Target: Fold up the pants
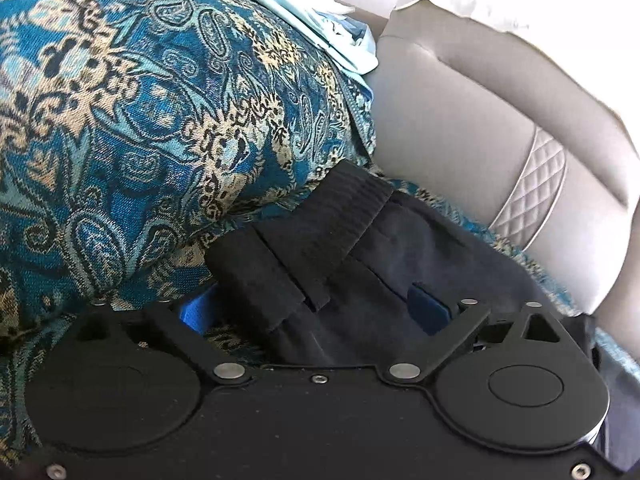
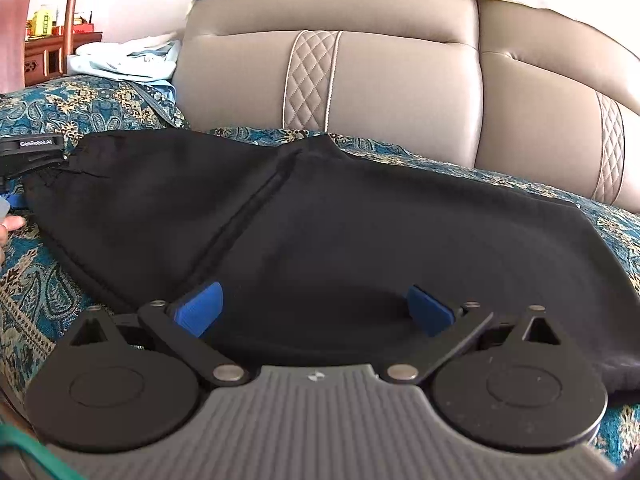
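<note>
Black pants (image 2: 340,232) lie spread on a blue and gold patterned cover on the sofa seat. In the left wrist view their ribbed waistband (image 1: 304,232) bunches between my left gripper's blue fingers (image 1: 426,312). My left gripper (image 1: 312,314) is open around that bunched edge, its jaws wide apart. It also shows at the left edge of the right wrist view (image 2: 32,156), at the pants' far left corner. My right gripper (image 2: 316,312) is open, its blue fingers (image 2: 200,308) resting on the near edge of the pants.
The patterned cover (image 1: 120,120) rises in a big fold to the left. The beige leather sofa back (image 2: 380,80) stands behind. Light blue clothes (image 2: 128,60) lie on the sofa's left end. A person's fingertip (image 2: 10,224) shows at the left.
</note>
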